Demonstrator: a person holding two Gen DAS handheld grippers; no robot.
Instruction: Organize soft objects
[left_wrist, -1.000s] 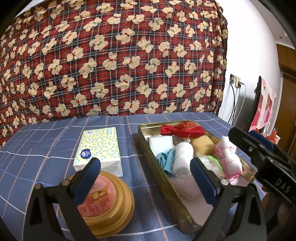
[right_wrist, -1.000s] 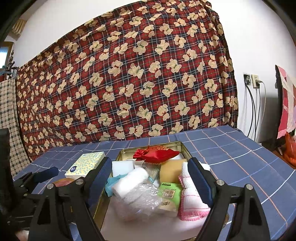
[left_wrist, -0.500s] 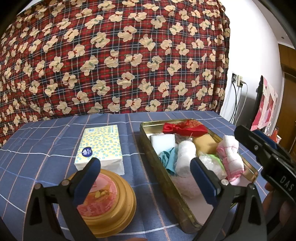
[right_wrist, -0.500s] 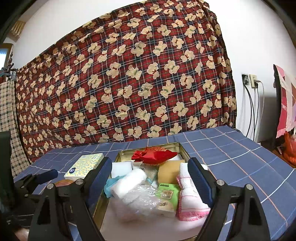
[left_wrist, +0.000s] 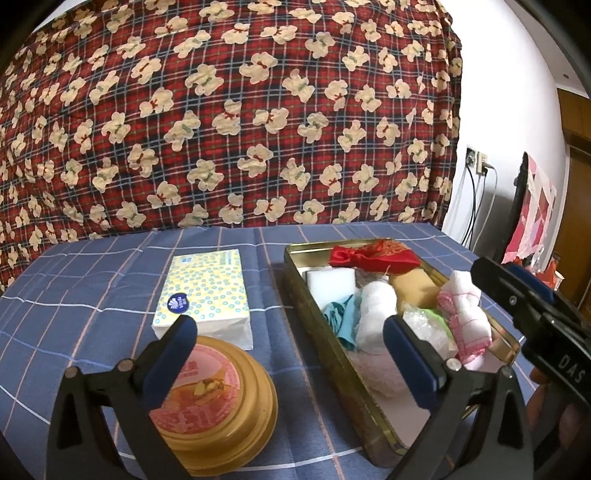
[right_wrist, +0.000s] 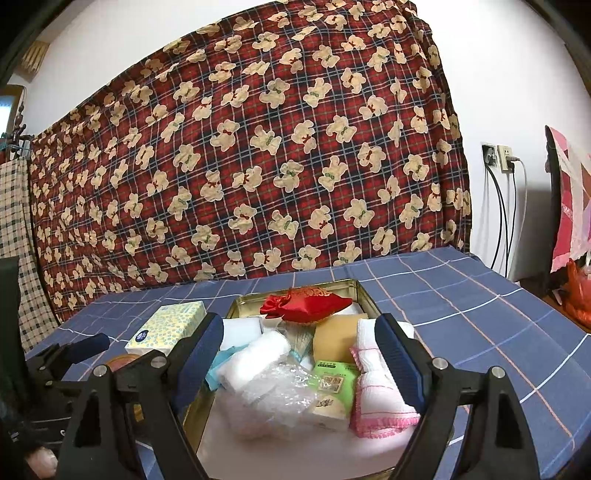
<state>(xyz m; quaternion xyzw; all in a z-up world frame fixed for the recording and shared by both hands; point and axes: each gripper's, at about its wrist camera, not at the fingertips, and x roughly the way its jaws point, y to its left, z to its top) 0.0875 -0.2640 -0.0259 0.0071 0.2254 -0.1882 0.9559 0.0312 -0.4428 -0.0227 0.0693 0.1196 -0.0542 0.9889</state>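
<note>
Over the gold tin (right_wrist: 364, 295), both grippers' fingers (right_wrist: 397, 360) gape wide and empty; I'd pinch the tissue pack (left_wrist: 205, 295) gently across its middle.

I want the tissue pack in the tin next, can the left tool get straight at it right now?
Probably not directly. The left tool is open, but the round gold tin sits right in front of it, with the tissue pack lying just behind that tin. Coming in over the top looks possible.

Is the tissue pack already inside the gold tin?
No, the tissue pack lies on the blue checked cloth left of the gold tin, behind the round tin.
</note>
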